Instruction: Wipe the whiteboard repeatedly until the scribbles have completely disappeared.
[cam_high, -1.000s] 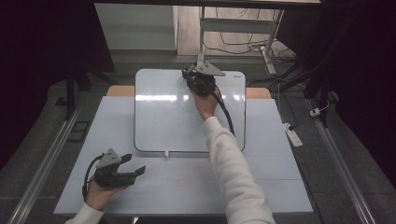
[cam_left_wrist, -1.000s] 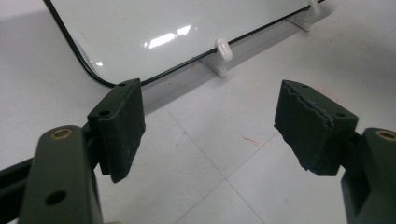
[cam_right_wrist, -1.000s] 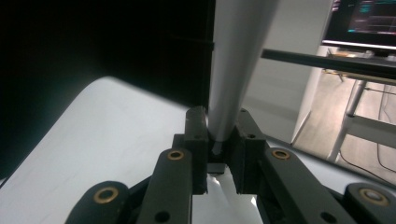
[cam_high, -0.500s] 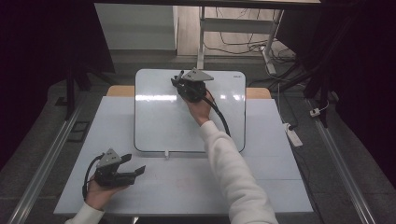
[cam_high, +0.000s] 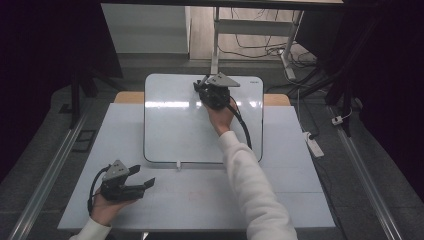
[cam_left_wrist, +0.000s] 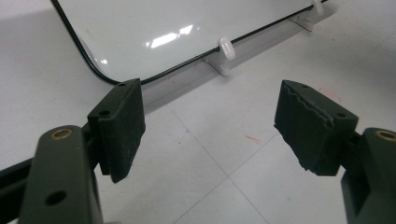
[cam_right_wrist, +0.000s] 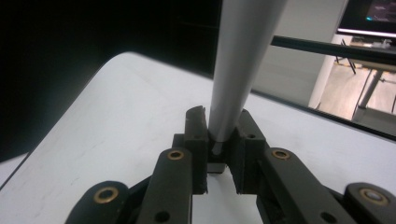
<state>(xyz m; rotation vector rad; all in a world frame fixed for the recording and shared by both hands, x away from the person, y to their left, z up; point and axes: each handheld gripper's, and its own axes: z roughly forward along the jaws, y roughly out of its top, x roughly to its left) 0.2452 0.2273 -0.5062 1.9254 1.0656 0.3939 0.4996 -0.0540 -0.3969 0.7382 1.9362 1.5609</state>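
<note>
Right gripper (cam_high: 204, 86) clamped on a slim grey marker pen (cam_right_wrist: 243, 60) over the glossy white rounded whiteboard (cam_high: 175, 130), left gripper (cam_high: 142, 177) gaping wide and empty above the pale grey table (cam_high: 200, 200).

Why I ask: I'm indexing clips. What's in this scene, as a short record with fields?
Surface: pale table
Main thing: whiteboard, lying flat on the table, blank as far as can be seen
Right claw: over the board's far edge, shut on a grey marker
Marker pose: sticks out past the jaws, tip hidden
Left claw: open, nothing between the jaws, near the table's front left corner
Board detail: white clip at its near edge
</note>
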